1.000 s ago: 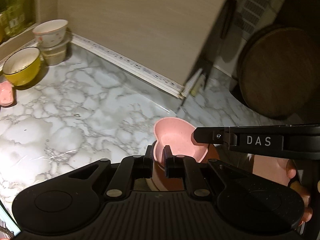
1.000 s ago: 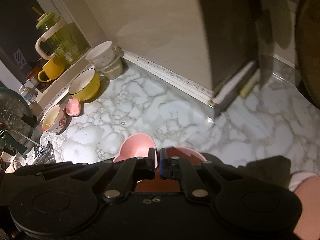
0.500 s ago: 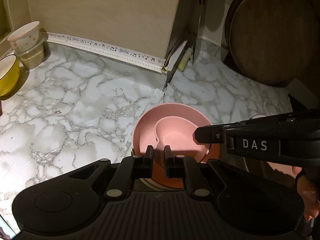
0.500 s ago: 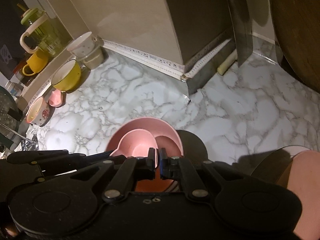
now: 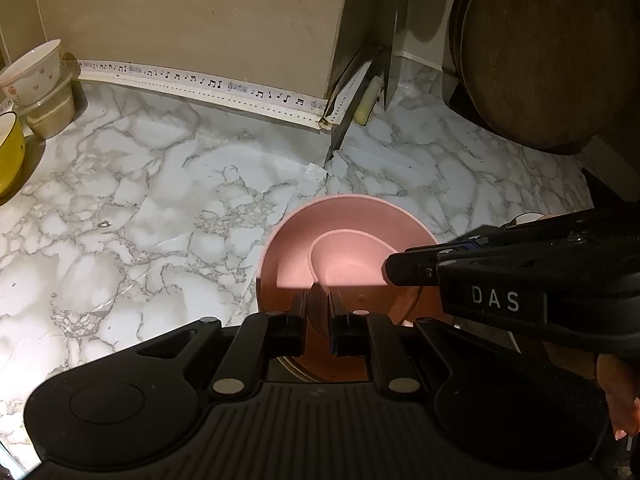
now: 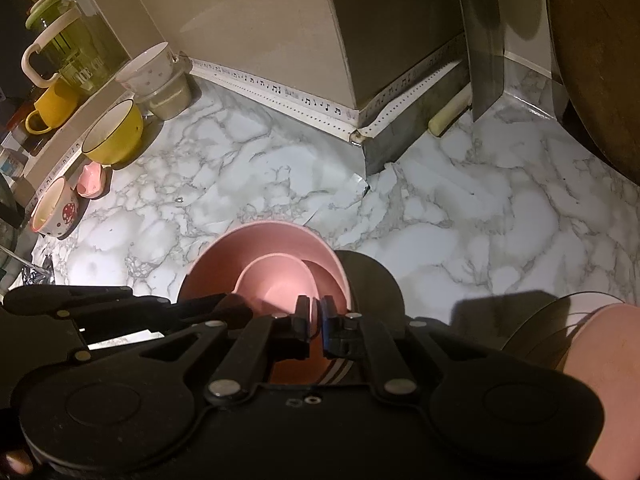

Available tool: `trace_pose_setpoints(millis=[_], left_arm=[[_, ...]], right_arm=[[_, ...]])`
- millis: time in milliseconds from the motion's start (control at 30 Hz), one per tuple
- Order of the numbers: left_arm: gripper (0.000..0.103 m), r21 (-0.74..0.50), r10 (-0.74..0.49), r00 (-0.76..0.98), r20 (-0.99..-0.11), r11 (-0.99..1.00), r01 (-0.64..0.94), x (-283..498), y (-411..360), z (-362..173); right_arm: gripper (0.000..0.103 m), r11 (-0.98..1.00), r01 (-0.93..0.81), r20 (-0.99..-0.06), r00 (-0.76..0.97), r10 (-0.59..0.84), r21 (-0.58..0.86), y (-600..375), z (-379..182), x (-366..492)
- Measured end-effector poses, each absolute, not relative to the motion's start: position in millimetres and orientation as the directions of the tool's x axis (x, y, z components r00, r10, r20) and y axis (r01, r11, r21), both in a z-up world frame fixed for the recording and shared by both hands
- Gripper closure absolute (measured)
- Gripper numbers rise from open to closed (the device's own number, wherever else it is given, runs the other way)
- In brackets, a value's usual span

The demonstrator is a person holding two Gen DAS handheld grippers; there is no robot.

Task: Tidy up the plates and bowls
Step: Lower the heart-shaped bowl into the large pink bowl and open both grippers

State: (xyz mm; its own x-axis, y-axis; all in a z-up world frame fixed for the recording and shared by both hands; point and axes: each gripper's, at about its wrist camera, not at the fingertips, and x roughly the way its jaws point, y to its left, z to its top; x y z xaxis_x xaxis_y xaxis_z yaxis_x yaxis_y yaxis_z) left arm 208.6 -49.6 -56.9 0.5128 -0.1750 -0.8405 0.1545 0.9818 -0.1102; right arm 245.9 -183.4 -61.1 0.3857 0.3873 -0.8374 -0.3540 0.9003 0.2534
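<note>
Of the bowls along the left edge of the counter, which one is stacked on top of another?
The white dotted bowl, sitting in a beige bowl by the wall; the yellow bowl stands alone.

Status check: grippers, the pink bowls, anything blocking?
Left gripper shut on small pink bowl rim, right gripper shut on its opposite rim. Small bowl sits inside big pink bowl. Counter ahead bare, nothing blocking.

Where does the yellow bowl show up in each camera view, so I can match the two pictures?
Left wrist: yellow bowl cut off at the far left edge, mid-height.
Right wrist: whole, upper left, at the counter's left side.
Shared landmark: the stacked white bowl just behind it, beside the music-note trim.
</note>
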Motion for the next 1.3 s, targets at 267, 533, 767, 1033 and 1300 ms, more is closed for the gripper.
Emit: trace_pose_setpoints(millis=[267, 533, 767, 1033, 1300], left_arm=[[0.093, -0.113, -0.18, 0.53, -0.829, 0.981, 0.156, 205.9, -48.7, -52.8], [0.093, -0.117, -0.193, 0.555, -0.809, 0.978, 0.171, 194.7, -42.2, -42.9], [0.093, -0.11, -0.195, 0.59, -0.784, 0.978, 0.177, 180.2, -36.2, -31.7], [0.091, -0.124, -0.213, 0.619, -0.756, 0.975, 0.185, 159.5, -28.7, -18.3], [0.088, -0.139, -0.229, 0.641, -0.733, 0.972, 0.187, 140.7, -22.3, -8.8]], right_arm=[[0.084, 0.896, -0.358, -0.838, 0.376, 0.397, 0.264, -180.5, -59.1, 246.6], [0.08, 0.887, -0.363, -0.824, 0.38, 0.419, 0.283, -182.8, -52.3, 239.5], [0.071, 0.885, -0.37, -0.808, 0.405, 0.427, 0.282, -182.5, -38.7, 225.6], [0.065, 0.885, -0.376, -0.784, 0.446, 0.432, 0.274, -186.5, -20.7, 201.5], [0.053, 0.894, -0.379, -0.756, 0.504, 0.417, 0.24, -192.4, -4.7, 175.0]])
